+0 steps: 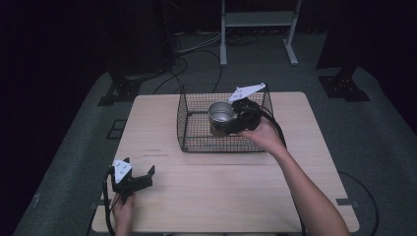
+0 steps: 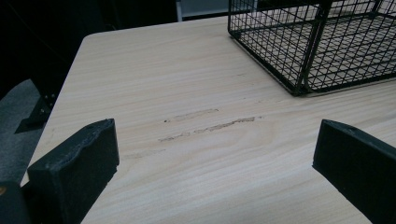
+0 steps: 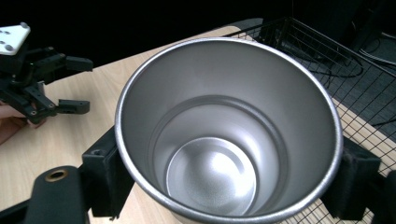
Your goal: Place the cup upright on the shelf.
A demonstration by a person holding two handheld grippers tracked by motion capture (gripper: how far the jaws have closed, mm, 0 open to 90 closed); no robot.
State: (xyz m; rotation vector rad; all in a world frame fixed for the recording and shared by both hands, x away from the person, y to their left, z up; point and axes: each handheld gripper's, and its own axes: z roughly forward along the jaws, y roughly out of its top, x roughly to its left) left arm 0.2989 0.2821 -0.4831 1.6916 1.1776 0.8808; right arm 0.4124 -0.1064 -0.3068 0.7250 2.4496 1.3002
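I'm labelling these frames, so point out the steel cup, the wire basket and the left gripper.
steel cup (image 3: 210, 172), right gripper view, inside bottom.
wire basket (image 2: 299, 70), left gripper view, near corner post.
left gripper (image 1: 141, 174), high view, between its open fingers.

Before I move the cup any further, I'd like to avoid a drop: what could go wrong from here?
The right gripper holds the steel cup by its smooth round wall, so it may slip or tip between the pads. It hangs over the wire basket, whose rim could catch the cup's base. The left gripper sits open on the table, too far off to steady a slip.
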